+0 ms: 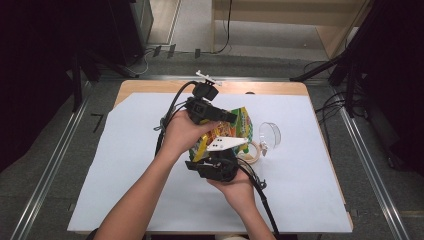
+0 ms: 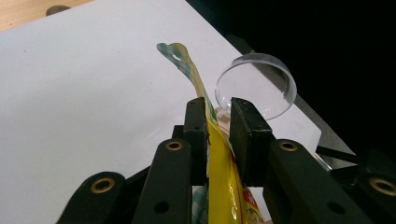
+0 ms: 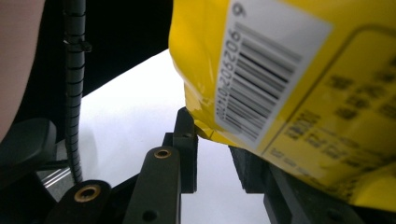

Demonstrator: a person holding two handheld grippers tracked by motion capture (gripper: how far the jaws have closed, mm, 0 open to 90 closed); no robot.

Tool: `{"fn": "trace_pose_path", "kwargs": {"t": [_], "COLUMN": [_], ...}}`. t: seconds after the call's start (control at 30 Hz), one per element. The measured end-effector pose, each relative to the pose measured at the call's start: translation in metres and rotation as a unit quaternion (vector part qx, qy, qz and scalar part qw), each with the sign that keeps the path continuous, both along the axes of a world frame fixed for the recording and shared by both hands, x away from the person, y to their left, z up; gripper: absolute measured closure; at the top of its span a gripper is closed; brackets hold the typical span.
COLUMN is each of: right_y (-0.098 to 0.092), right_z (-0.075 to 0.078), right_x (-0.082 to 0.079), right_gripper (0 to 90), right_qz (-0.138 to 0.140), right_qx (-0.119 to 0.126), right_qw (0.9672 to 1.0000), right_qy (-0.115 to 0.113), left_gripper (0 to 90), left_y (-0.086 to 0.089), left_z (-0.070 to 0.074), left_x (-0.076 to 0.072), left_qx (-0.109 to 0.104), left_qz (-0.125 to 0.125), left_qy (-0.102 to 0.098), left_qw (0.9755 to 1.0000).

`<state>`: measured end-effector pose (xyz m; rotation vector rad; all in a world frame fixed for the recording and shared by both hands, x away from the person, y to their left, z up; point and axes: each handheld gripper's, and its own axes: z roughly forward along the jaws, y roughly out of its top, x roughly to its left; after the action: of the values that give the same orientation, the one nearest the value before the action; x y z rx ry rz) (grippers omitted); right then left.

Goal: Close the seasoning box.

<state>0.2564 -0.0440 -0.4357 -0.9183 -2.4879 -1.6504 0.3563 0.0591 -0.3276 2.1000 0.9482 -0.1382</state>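
My right fingers [image 3: 212,154] and left fingers [image 2: 224,135] are both pinched onto the yellow snack bag [image 1: 227,131], lifted beside the clear cup [image 1: 270,134]; bag looks unopened, tearing's left.

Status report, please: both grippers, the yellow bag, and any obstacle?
Left gripper shut on yellow bag. Right gripper grips its lower edge. Bag held above table. Clear cup and tape roll close beside.

Wooden table [image 1: 150,86] carried a white sheet [image 1: 125,165] over most of its top. Floor [image 1: 45,150] was grey carpet, with metal rails [image 1: 55,160] on both sides. Black stands [image 1: 77,80] and cables [image 1: 330,107] stood behind; pale wooden furniture [image 1: 280,15] beyond.
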Motion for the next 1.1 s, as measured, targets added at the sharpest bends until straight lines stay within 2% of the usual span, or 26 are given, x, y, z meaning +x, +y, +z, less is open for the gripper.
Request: {"fn": "trace_pose_path", "kwargs": {"t": [0.17, 1.1], "right_y": [0.0003, 0.0040], "right_z": [0.0006, 0.0022], "right_x": [0.0004, -0.0004], "right_gripper": [73.9, 73.8], "right_qz": [-0.003, -0.011], "right_qx": [-0.004, 0.003], "right_qw": [1.0000, 0.9999], "right_qy": [-0.003, -0.009], "left_gripper": [77.6, 77.8], "left_y": [-0.0001, 0.0001], "left_z": [-0.0003, 0.0042], "left_x": [0.0026, 0.0012], "left_qx": [0.003, 0.013], "left_qz": [0.000, -0.001], "left_qy": [0.004, -0.003], "left_qw": [1.0000, 0.9999]}}
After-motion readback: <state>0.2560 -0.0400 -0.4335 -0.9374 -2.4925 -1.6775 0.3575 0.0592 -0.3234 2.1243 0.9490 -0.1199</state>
